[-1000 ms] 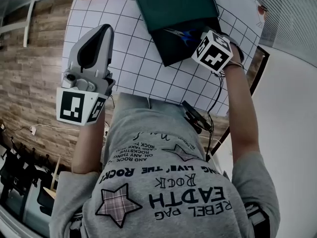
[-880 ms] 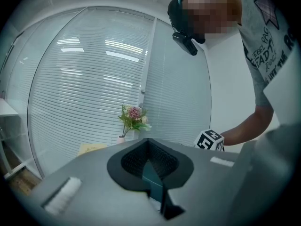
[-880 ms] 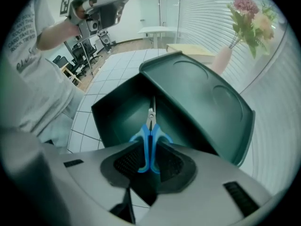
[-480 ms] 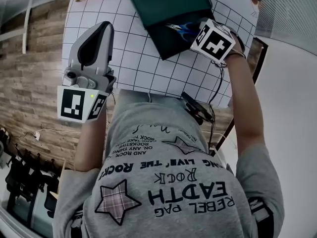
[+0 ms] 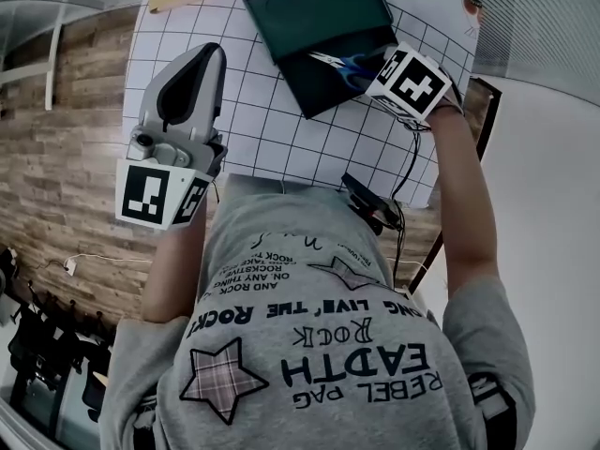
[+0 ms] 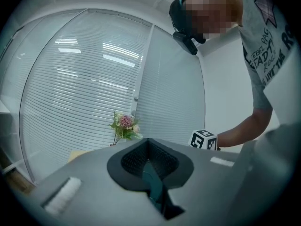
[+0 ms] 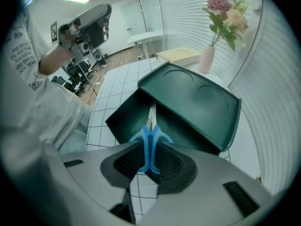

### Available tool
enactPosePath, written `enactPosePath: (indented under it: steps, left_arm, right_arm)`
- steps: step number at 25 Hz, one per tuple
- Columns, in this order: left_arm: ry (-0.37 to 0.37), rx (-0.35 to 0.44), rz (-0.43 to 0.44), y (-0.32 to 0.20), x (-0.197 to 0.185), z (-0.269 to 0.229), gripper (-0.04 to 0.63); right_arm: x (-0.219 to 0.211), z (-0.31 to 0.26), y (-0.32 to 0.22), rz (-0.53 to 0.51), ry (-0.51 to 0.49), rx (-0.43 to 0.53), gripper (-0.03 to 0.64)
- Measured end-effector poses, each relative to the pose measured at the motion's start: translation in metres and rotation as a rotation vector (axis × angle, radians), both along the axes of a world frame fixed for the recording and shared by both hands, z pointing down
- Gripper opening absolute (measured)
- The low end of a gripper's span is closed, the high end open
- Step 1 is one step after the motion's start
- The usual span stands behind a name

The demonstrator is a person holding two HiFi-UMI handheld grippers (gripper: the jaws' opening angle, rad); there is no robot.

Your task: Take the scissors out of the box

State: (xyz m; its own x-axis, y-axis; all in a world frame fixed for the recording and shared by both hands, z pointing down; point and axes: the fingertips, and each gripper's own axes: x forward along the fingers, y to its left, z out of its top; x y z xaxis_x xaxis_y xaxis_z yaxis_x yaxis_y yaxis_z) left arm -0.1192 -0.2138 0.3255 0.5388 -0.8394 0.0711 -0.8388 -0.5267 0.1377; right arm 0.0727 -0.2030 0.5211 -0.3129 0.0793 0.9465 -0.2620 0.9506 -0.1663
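Right tool [image 7: 149,158], pinched on the scissors [image 7: 151,136], should be raised straight and steadily until the blades are cleared from the box [image 7: 124,120].

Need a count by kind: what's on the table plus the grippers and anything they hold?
Box, dark green, lid open: 1
Scissors, blue handles, clamped in the right gripper: 1
Vase of flowers: 1
Tan block: 1
Grippers, counting the left gripper (shut, empty): 2
Total: 6
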Motion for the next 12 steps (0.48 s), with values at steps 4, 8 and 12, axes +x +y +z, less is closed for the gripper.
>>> enactPosePath:
  steps: [4,8,12]
  left_arm:
    - [0.003,0.010,-0.005,0.002,-0.002,-0.006,-0.003]
    - [0.003,0.017,-0.008,0.005,-0.003,-0.010,-0.003]
    - [0.000,0.036,-0.010,0.006,-0.003,-0.016,-0.003]
  right_arm:
    - [0.002,-0.009,0.003,0.007,-0.001,-0.006,0.094]
    - [0.005,-0.016,0.009,0.012,-0.005,-0.009,0.094]
    - [0.007,-0.022,0.011,0.027,-0.022,-0.006,0.094]
